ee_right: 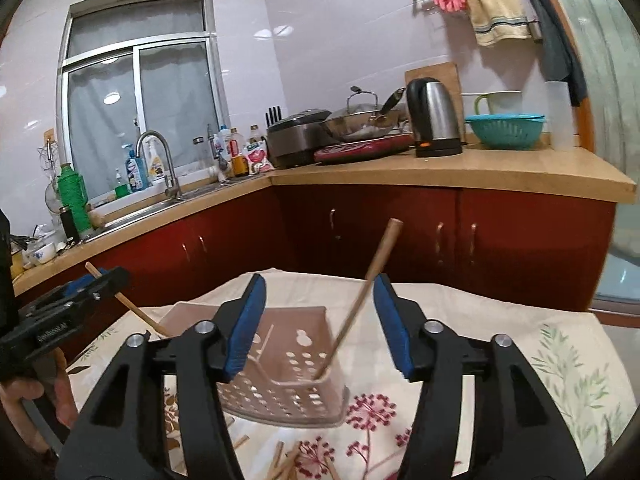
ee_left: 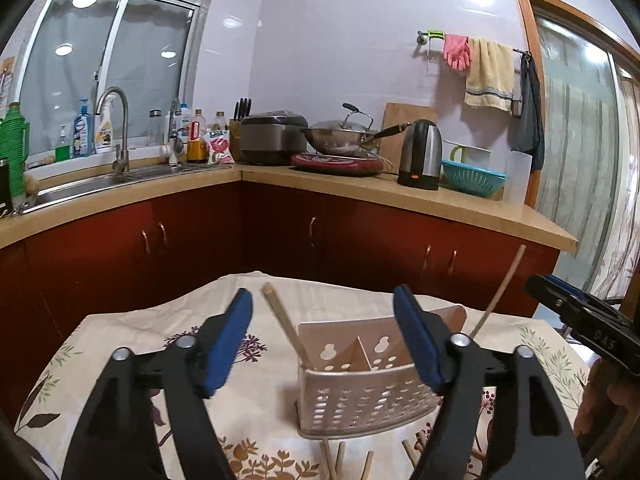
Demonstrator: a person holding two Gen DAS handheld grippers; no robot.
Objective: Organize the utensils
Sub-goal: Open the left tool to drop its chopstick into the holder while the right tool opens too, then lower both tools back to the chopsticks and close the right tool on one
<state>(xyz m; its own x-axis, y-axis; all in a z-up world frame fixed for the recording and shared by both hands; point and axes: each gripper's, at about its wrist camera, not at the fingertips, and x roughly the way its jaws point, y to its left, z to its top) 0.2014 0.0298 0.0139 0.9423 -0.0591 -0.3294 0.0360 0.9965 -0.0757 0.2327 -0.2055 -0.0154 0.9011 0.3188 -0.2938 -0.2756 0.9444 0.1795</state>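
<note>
A pale perforated plastic utensil holder [ee_left: 360, 392] [ee_right: 288, 376] stands on the floral tablecloth [ee_left: 120, 344] [ee_right: 520, 352]. One wooden chopstick [ee_left: 282, 322] leans in its left compartment, another [ee_left: 498, 292] [ee_right: 360, 300] leans out of its right side. Several loose chopsticks [ee_left: 340, 460] [ee_right: 284, 464] lie on the cloth in front of it. My left gripper [ee_left: 322, 300] is open and empty above the holder. My right gripper [ee_right: 320, 288] is open and empty; the right chopstick stands between its fingers without touching them. Each gripper shows at the edge of the other's view.
Beyond the table runs an L-shaped counter [ee_left: 460, 200] with red cabinets [ee_left: 200, 236]. On it are a sink with tap [ee_left: 116, 128], bottles, a rice cooker [ee_left: 272, 136], a wok [ee_left: 340, 136], a kettle [ee_left: 420, 154] and a teal colander [ee_left: 472, 178]. Towels hang on the wall.
</note>
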